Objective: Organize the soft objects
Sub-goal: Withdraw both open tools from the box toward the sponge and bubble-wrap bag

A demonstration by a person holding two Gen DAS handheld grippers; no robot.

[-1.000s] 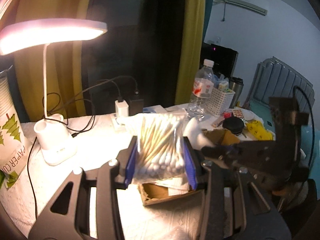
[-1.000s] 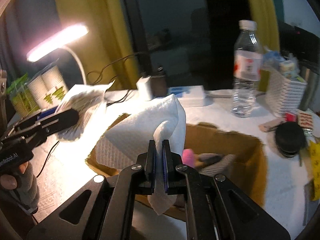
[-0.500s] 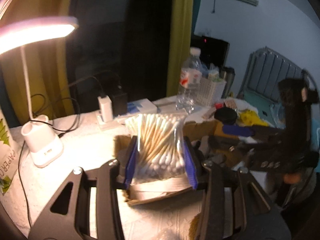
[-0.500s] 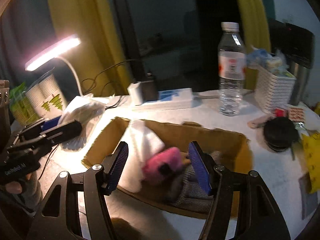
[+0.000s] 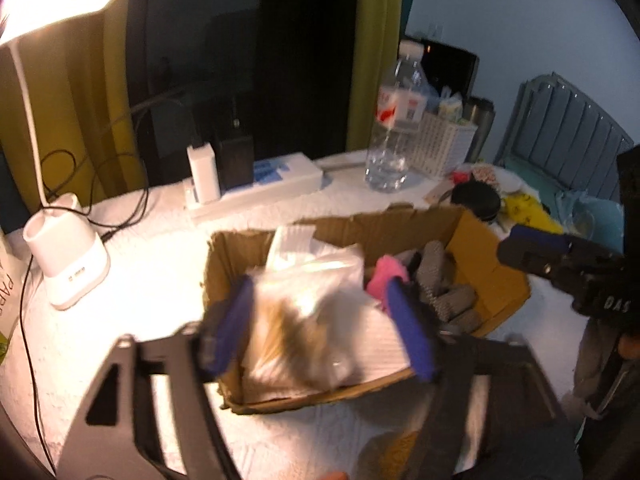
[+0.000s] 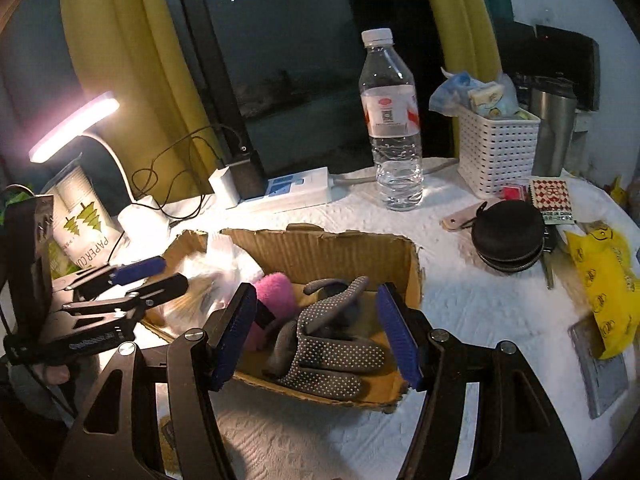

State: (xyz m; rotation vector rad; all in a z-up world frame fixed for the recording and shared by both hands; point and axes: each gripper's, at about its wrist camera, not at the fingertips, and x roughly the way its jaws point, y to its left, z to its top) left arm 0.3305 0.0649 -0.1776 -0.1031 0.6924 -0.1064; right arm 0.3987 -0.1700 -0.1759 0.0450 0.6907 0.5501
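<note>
A cardboard box point(image 5: 492, 248) point(image 6: 340, 248) sits mid-table. It holds white paper towel point(image 5: 296, 248), a pink soft object point(image 6: 276, 288) point(image 5: 386, 272) and grey dotted gloves point(image 6: 332, 344) point(image 5: 444, 292). My left gripper point(image 5: 320, 320) has its jaws spread wide over the box's left end. A blurred bag of cotton swabs point(image 5: 304, 320) lies between them on the towel; whether the pads still touch it is unclear. My right gripper point(image 6: 316, 328) is open and empty, just above the gloves at the box's near side. The left gripper also shows in the right wrist view point(image 6: 148, 276).
A lit desk lamp point(image 5: 66, 256) and cables stand left. A power strip point(image 6: 288, 192), water bottle point(image 6: 392, 128), white basket point(image 6: 496, 148), steel cup point(image 6: 554, 132), black round case point(image 6: 508, 236) and yellow bag point(image 6: 600, 280) ring the box. A paper-cup pack point(image 6: 80, 224) stands far left.
My left gripper lowered the swab bag into the box and spread its jaws. My right gripper let go of the paper towel into the box, opened and drew back over the gloves.
</note>
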